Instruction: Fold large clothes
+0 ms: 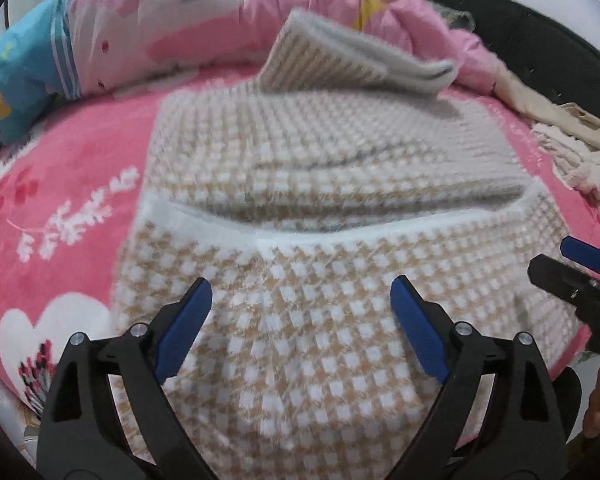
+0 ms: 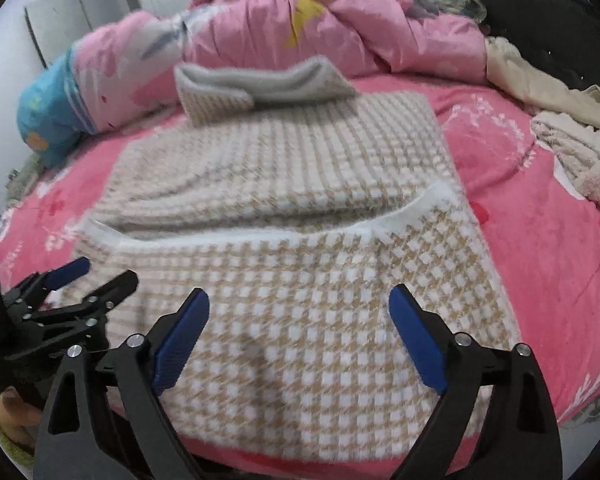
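We hold our left gripper (image 1: pixel 302 292) with its blue-padded fingers (image 1: pixel 188 320) spread wide and nothing pinched between them; the fuzzy tan-and-white houndstooth garment (image 1: pixel 300 240) lies folded on the pink floral plush bedspread (image 1: pixel 60 184), directly under and ahead of the fingertips. Our right gripper (image 2: pixel 299 302) is likewise spread and empty over the same garment's near edge. Beyond the fingers a folded sleeve (image 2: pixel 260 84) rests on the garment's far end, before a rumpled pink quilt (image 2: pixel 320 24).

Tan-and-white checked garment (image 1: pixel 300 320) on seemingly floral pink bedsheet (image 1: pixel 68 184).
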Tool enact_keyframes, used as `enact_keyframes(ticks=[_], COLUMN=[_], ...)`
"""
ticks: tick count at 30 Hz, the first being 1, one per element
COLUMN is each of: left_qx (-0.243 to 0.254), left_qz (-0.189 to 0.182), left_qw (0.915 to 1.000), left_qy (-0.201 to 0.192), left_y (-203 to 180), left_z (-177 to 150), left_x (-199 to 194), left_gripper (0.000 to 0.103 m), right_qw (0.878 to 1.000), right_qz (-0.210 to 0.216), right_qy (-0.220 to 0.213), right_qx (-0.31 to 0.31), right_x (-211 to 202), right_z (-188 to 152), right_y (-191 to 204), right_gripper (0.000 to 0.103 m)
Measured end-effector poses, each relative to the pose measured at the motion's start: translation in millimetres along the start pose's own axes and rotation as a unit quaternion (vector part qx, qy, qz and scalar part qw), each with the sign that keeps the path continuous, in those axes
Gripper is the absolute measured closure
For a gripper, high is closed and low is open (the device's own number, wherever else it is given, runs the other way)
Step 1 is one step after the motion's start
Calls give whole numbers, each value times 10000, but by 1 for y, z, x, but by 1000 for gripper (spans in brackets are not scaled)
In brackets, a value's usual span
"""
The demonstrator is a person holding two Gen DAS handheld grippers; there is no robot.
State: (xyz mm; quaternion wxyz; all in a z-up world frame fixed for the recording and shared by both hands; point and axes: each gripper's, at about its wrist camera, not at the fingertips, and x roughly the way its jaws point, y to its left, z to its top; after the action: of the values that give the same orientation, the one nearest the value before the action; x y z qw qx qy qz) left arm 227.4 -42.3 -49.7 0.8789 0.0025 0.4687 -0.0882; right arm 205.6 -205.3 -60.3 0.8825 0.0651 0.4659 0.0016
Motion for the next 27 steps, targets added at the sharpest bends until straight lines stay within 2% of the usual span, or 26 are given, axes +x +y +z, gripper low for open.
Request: enact_keyframes(ticks=[2,6,10,20,27], left_qx=[-97,-77,-165,-236,-256], left_qz=[-43,-22,-78,-100,-129], left_qw=[9998,9999,9996,9990,9987], left_qy=[191,139,203,364,413], left_y=[2,2,4,6,7], left_z=[-2,-3,-3,3,5], left_x=[12,14,15,21,22], left_gripper=[13,12,9,8,8], right_qw=[9995,9991,9979,9940,9942], right_qz=[-98,30,215,688,739], right_qy=[312,387,538,551,494], right_qx=[-45,188,286,648,604], right_x=[21,30,33,34,33], right_z=[-2,-5,-4,-7,-9], right_y=[0,-8,-15,-36,-42], right_gripper=[13,6,6,6,6])
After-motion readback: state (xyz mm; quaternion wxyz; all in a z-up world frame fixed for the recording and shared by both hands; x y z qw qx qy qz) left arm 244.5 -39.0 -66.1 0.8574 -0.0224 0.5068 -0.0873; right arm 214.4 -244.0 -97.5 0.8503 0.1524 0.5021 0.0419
